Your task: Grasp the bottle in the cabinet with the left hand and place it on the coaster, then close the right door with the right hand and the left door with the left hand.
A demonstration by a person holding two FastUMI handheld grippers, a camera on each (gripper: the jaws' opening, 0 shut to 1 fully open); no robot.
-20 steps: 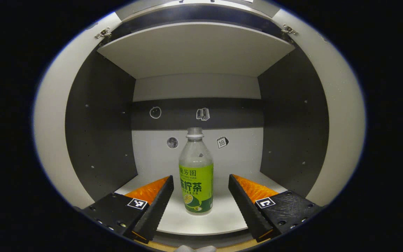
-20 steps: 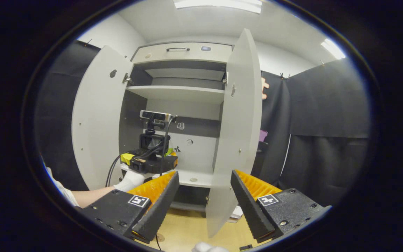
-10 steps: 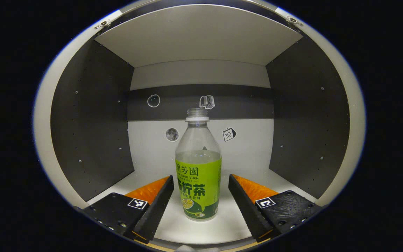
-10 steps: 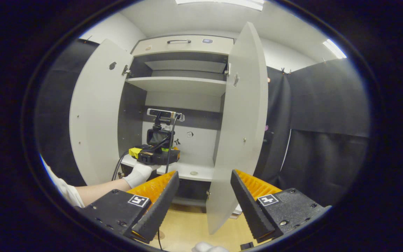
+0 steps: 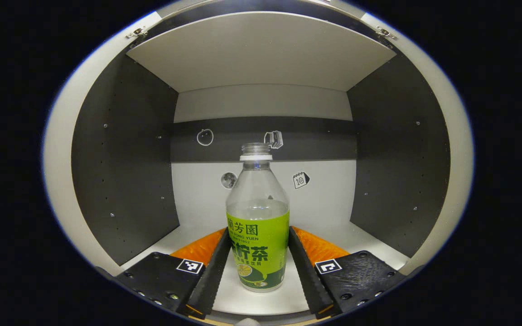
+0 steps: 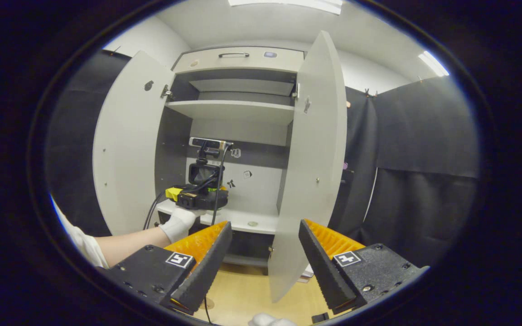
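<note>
While left hand-held gripper (image 5: 258, 267) pinches bottle (image 5: 257, 226), both doors open.

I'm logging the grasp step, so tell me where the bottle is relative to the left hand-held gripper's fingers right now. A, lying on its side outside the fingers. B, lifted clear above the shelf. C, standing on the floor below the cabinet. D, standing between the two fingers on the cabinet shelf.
D: in the left gripper view the bottle stands upright on the cabinet shelf, with the left hand-held gripper closed in on its label from both sides.
</note>
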